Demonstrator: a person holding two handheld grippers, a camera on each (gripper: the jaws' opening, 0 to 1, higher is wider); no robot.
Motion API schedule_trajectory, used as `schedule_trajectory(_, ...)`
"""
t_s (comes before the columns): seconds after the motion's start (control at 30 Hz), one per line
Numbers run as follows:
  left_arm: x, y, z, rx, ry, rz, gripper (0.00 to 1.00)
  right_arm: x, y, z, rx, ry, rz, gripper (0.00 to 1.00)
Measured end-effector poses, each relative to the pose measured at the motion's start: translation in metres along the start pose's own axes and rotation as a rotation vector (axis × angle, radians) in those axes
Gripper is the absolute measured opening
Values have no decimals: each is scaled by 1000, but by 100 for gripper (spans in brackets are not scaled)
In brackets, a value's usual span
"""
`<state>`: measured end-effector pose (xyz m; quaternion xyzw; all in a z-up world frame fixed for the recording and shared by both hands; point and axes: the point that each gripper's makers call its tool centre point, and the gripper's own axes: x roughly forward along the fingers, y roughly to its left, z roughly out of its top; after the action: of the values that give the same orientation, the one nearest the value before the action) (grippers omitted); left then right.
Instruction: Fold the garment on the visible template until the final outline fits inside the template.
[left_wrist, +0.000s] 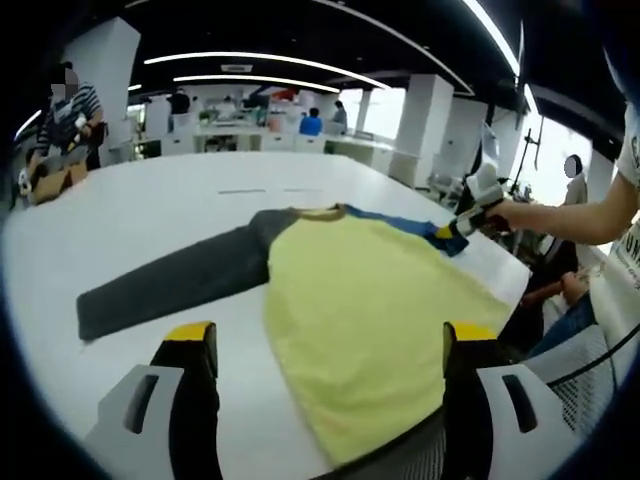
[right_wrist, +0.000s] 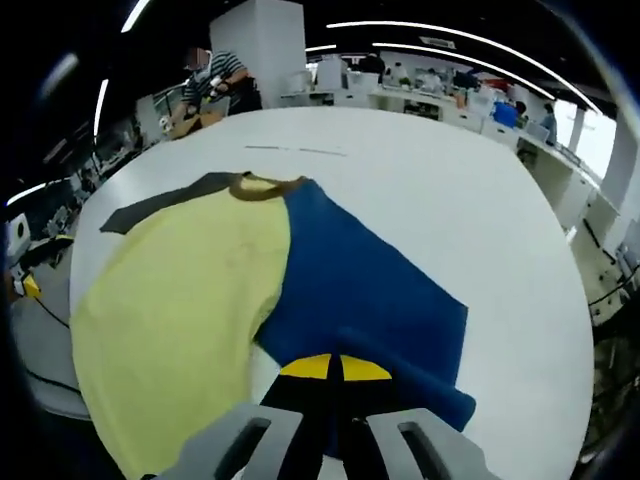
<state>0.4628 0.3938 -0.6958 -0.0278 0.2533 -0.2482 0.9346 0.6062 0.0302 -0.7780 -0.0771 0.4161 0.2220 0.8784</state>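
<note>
Garment: raglan shirt (left_wrist: 370, 320), yellow body, lies flat on white table (left_wrist: 180, 200).
Right gripper (right_wrist: 335, 375): jaws pressed together, pinching blue sleeve (right_wrist: 360, 300).
Left gripper (left_wrist: 330, 350): jaws spread, holding nothing, near hem.
Grey sleeve (left_wrist: 170, 285): extended.
Advice: carry blue sleeve across the body, keeping it taut.

Shirt (left_wrist: 370, 330) hem cut off (bottom edge); template lines (right_wrist: 295, 151) faint.

Yellow-bodied garment (left_wrist: 370, 320) flat on white table (left_wrist: 180, 200), grey sleeve outstretched, right gripper (left_wrist: 462, 226) at its blue sleeve.
</note>
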Motion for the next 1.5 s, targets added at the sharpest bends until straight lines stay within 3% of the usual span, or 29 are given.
schedule_trajectory(0.1,0,0,0,0,1,0,90,3,-1,-7,-10,22,6,0)
schedule_trajectory(0.27,1,0,1,1,-3,-2,91,-1,-2,-7,-14,0,29,0)
schedule_trajectory(0.47,1,-1,2,5,-5,-3,91,-20,-1,-2,-79,-34,86,20)
schedule_trajectory(0.63,2,-3,3,10,-7,-8,91,-33,7,-11,-96,-15,130,25)
schedule_trajectory(0.77,3,-5,3,14,-5,-15,91,-40,10,-22,-160,20,146,28)
schedule_trajectory(1.0,2,-5,4,14,-9,-17,91,-44,11,-39,-264,79,150,28)
schedule_trajectory(1.3,1,-4,3,16,-8,-18,91,-37,-13,-56,-409,159,129,24)
schedule_trajectory(1.5,0,-5,2,12,-9,-15,90,-36,-17,-56,-425,159,144,21)
